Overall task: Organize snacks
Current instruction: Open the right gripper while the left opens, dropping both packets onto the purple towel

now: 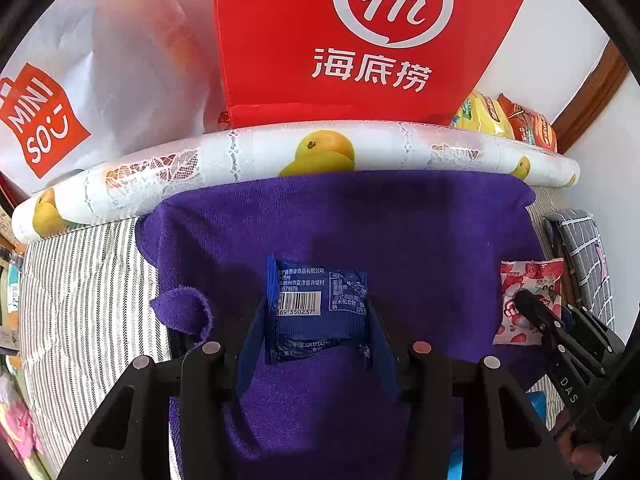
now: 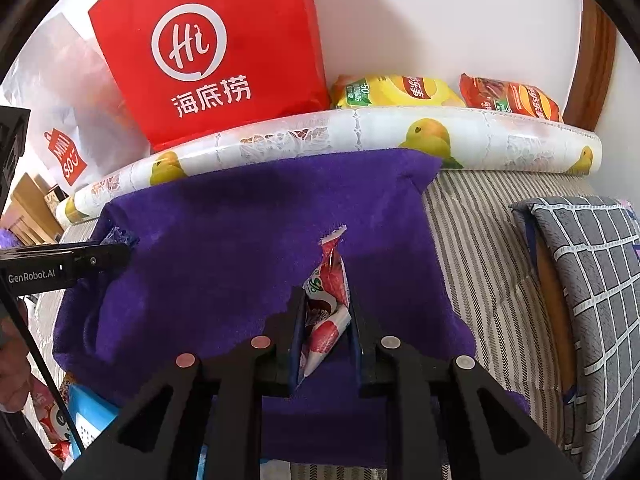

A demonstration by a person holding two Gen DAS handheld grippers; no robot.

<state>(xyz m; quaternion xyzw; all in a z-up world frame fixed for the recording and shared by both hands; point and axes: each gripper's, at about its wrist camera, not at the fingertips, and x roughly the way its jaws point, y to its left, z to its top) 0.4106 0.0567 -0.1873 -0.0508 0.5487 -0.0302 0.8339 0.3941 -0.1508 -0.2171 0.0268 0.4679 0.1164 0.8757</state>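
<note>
A blue snack packet (image 1: 318, 312) with a barcode sits between the fingers of my left gripper (image 1: 318, 314), which is shut on its two sides, over a purple towel (image 1: 400, 220). My right gripper (image 2: 326, 308) is shut on a red and white strawberry snack packet (image 2: 328, 300), which stands on edge between the fingers. That packet (image 1: 528, 300) and the right gripper's fingers (image 1: 536, 312) also show at the right of the left wrist view. The left gripper's finger (image 2: 96, 260) shows at the left of the right wrist view.
A rolled fruit-print cloth (image 1: 320, 152) lies behind the towel. Behind it stand a red paper bag (image 1: 372, 40) and a white Miniso bag (image 1: 52, 120), with yellow (image 2: 392, 90) and red (image 2: 512, 98) chip bags to the right. A grey checked cushion (image 2: 592, 280) lies at right.
</note>
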